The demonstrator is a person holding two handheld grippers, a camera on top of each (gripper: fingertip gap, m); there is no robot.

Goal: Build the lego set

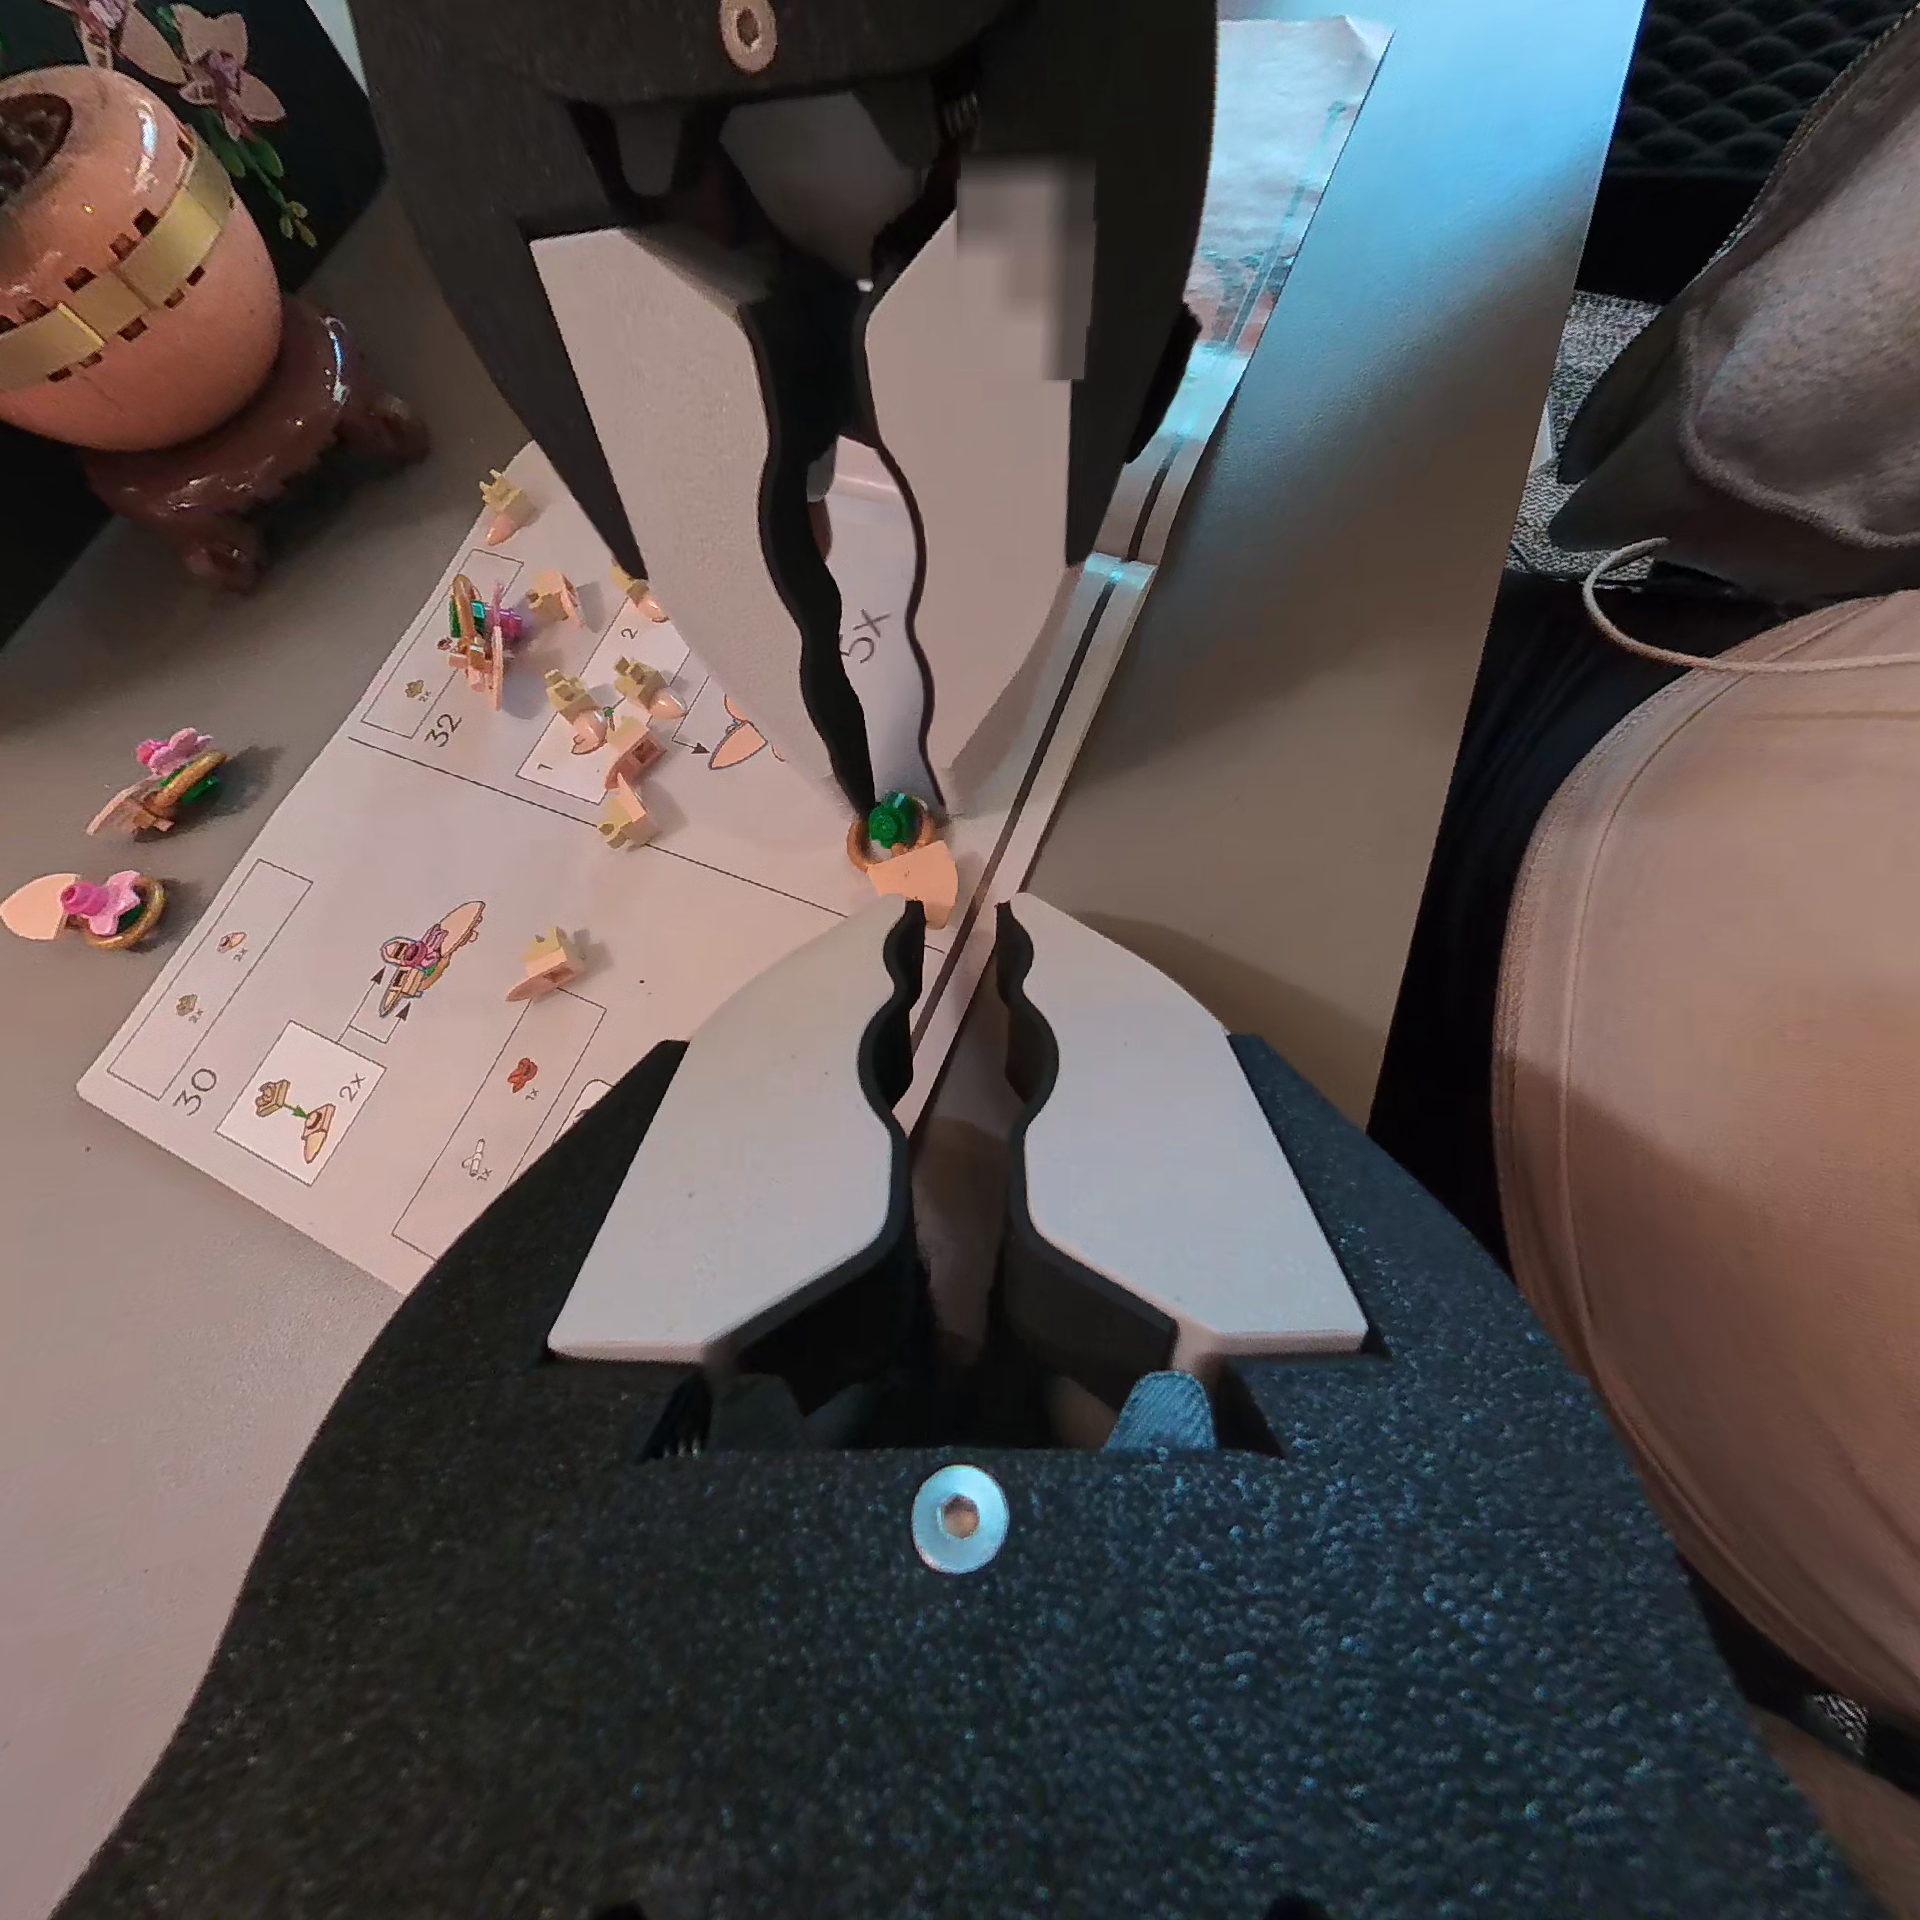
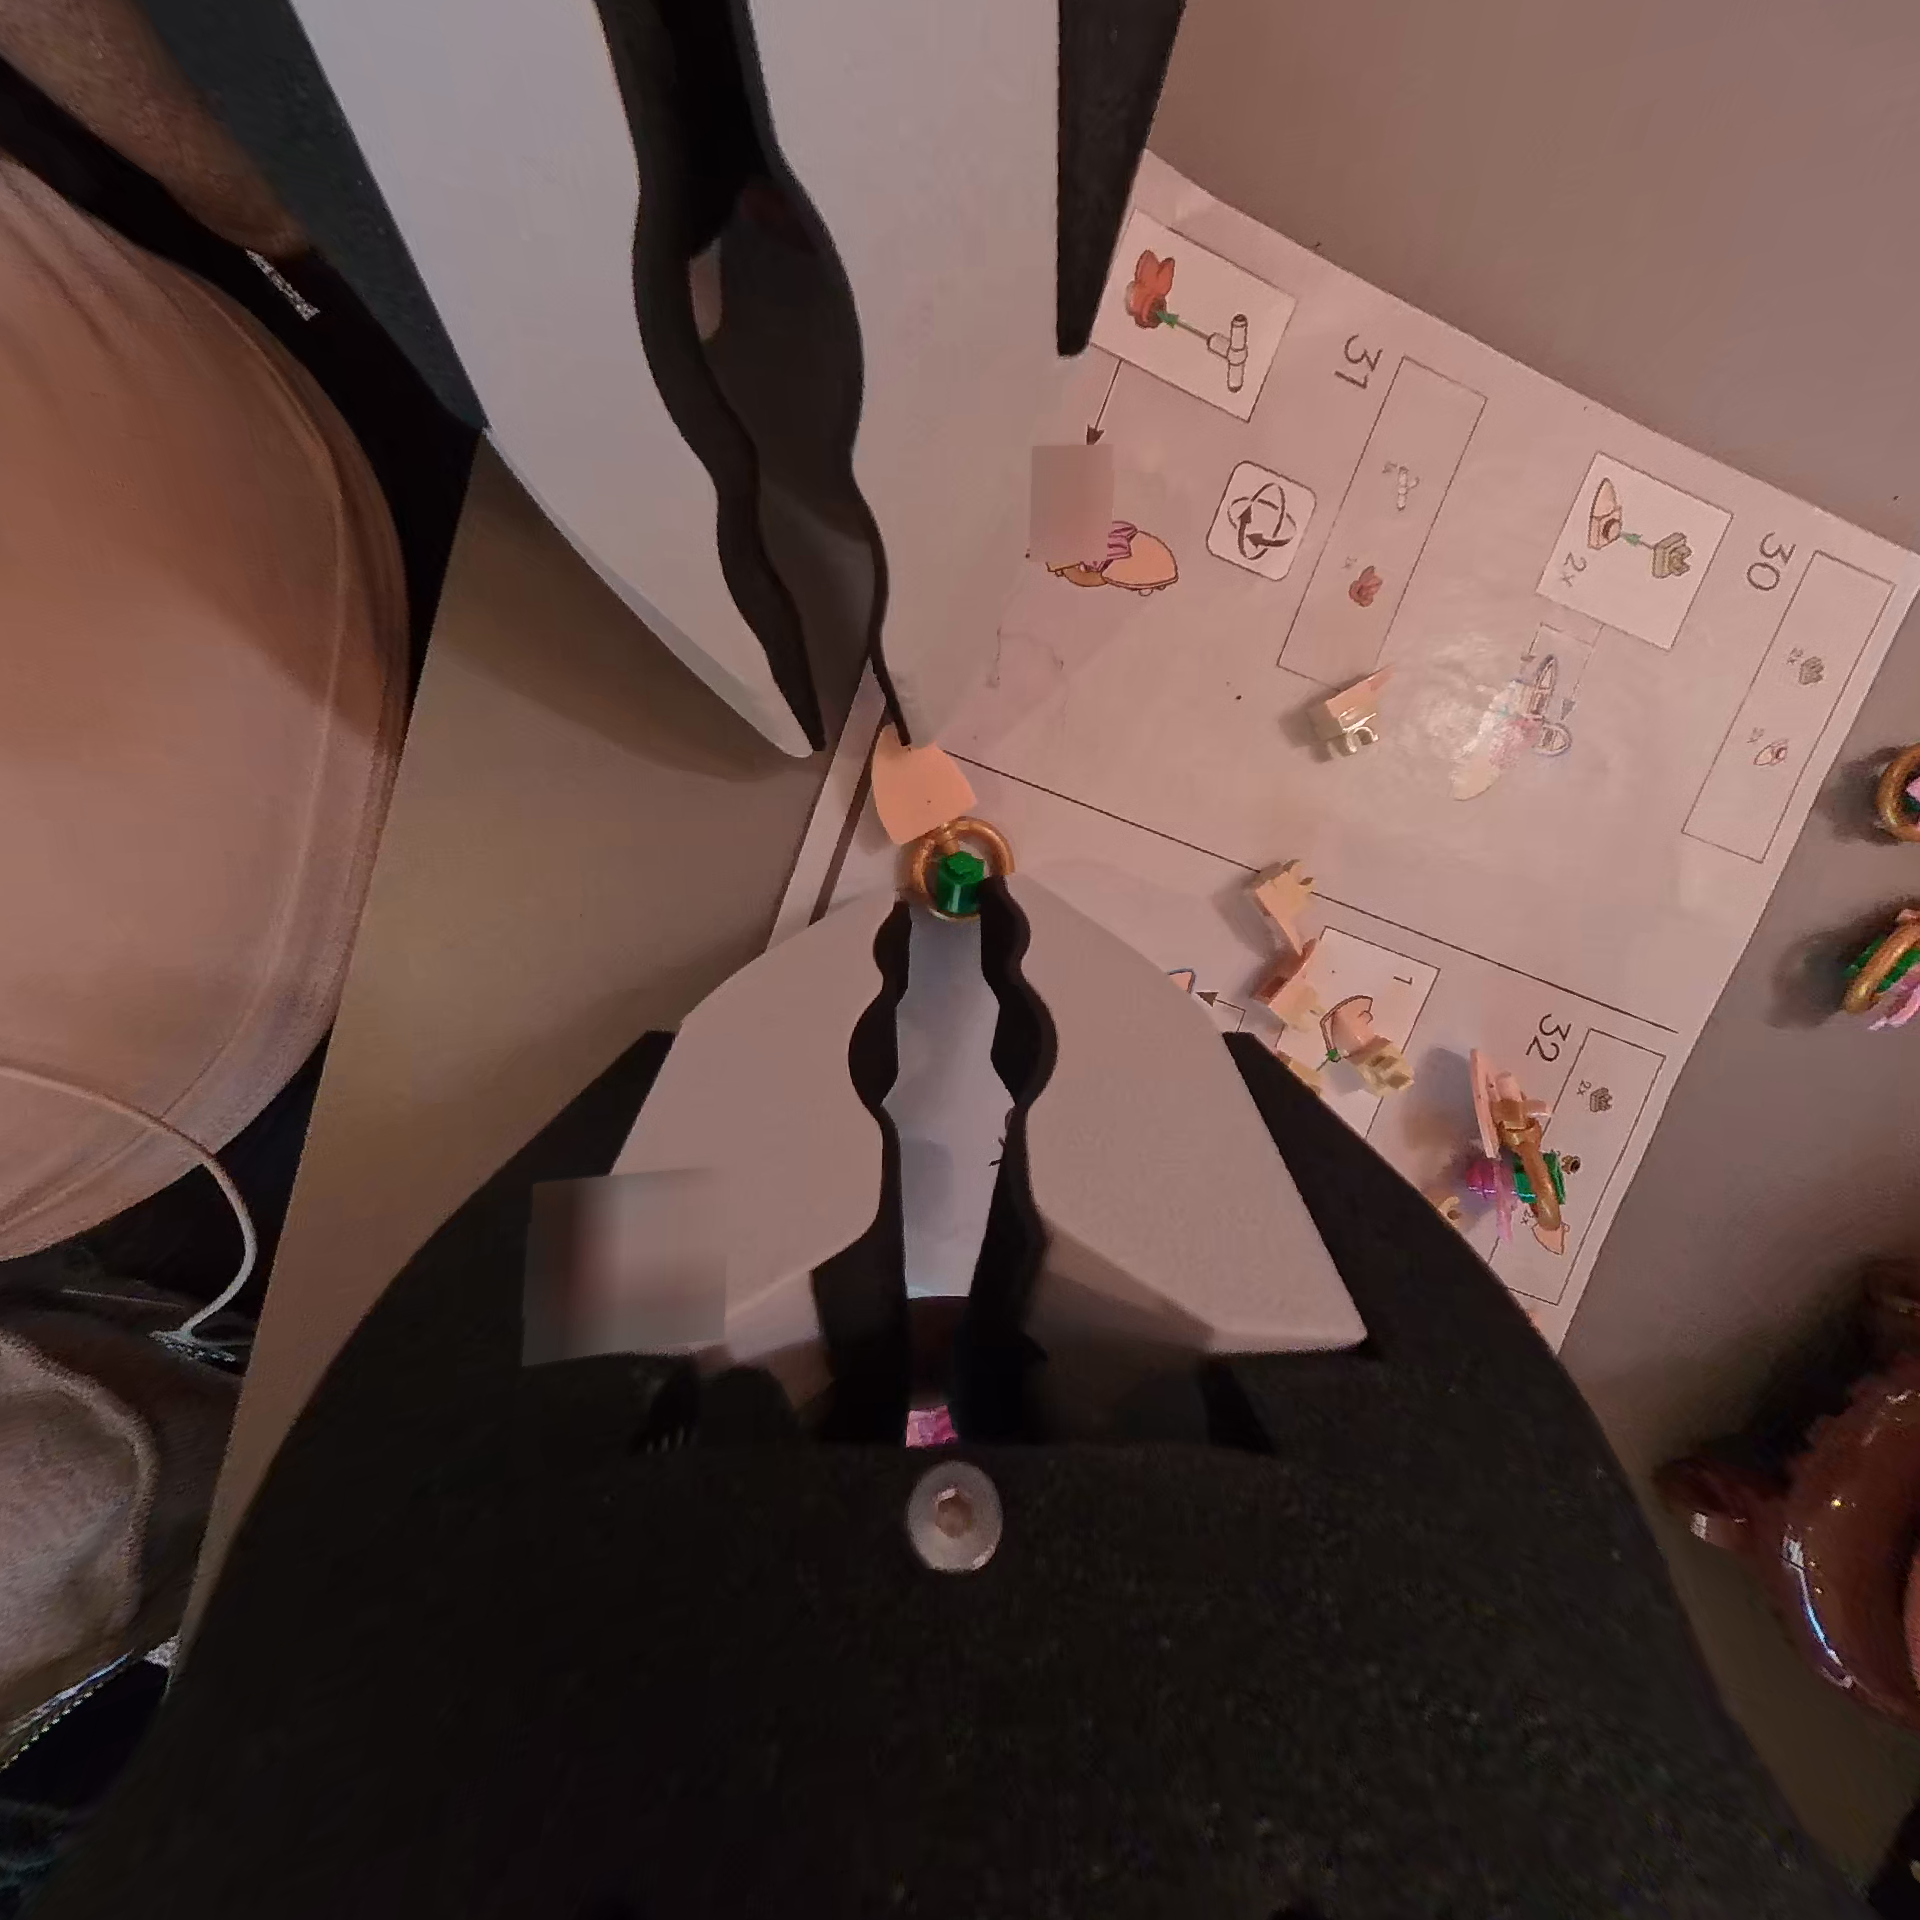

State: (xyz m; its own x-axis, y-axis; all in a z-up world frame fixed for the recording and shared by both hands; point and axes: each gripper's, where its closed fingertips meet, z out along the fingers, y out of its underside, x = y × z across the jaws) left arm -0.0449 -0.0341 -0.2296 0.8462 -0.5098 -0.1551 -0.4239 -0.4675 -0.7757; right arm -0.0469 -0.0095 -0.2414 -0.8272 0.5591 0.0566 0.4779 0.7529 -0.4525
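The two grippers meet tip to tip over the instruction sheet [image 1: 343,935]. Between them is a small flower part: a peach petal [image 1: 914,881] joined to a gold ring [image 1: 862,844] with a green stud [image 1: 891,821]. My left gripper [image 1: 956,914] is shut on the petal's end. My right gripper [image 1: 899,795] comes in from the far side and is shut on the ring-and-stud end. In the right wrist view, my right gripper [image 2: 954,906] pinches the green stud [image 2: 956,883], and the left gripper [image 2: 862,736] holds the petal [image 2: 920,792].
Several loose tan and peach pieces [image 1: 623,727] and one part-built flower [image 1: 478,634] lie on the sheet. Two built flowers [image 1: 166,790] [image 1: 99,906] lie left of it. A pink pot on a brown stand [image 1: 135,312] is at far left. A person's beige-clad leg [image 1: 1714,1143] is beyond the table edge. The grippers are tip to tip, or close to it. The part-built flower [image 1: 478,634] is about 11 centimeters from my right fingertips.
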